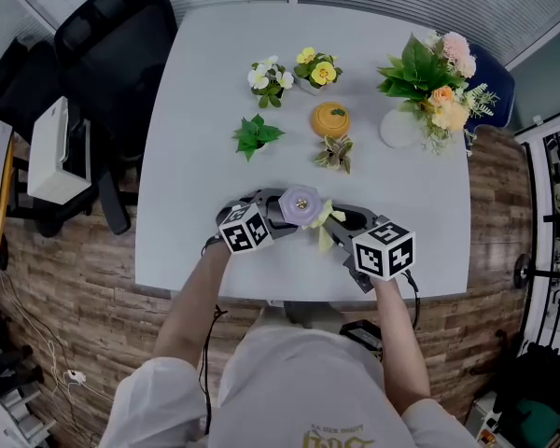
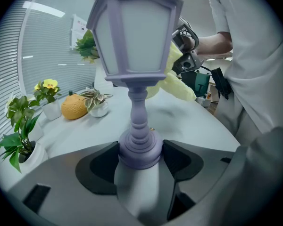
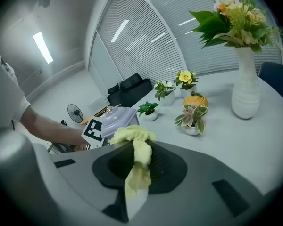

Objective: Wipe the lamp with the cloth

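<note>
At the near edge of the table (image 1: 196, 157), on the left, our left gripper (image 1: 259, 220) pinches the lamp (image 2: 137, 69) by its base, holding it upright. Just right of it, our right gripper (image 1: 359, 227) is clamped on the yellow cloth (image 3: 134, 145), whose bunched end meets the lamp's shade. We judge wiping is under way, with the stem and base seemingly left.
</note>
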A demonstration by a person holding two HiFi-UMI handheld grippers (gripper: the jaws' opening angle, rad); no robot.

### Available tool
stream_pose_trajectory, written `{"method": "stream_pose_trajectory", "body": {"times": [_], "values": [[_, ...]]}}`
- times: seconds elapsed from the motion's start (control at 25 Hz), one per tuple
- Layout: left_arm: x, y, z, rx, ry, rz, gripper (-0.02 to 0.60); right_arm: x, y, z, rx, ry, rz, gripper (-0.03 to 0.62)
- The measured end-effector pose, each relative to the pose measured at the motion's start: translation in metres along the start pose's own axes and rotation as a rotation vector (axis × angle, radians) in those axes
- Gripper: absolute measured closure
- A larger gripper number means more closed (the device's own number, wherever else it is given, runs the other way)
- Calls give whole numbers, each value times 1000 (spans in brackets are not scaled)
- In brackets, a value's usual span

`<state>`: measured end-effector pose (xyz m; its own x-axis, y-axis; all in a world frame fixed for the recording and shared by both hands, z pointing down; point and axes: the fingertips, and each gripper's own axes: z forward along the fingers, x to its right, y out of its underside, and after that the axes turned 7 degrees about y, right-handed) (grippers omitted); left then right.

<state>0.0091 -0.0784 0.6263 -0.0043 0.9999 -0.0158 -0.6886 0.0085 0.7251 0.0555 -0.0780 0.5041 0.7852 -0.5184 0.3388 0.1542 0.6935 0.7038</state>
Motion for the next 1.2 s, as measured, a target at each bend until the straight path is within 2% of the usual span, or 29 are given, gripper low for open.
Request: {"method": "stream_pose_trajectory", "body": {"times": [0.56, 1.2], "values": [[-1, 0, 1, -1, -3, 0, 285, 11, -18, 4, 57, -4, 54, 523], [-2, 0, 1, 1, -4, -2, 285, 16, -32, 19, 100, -48, 112, 525]]}}
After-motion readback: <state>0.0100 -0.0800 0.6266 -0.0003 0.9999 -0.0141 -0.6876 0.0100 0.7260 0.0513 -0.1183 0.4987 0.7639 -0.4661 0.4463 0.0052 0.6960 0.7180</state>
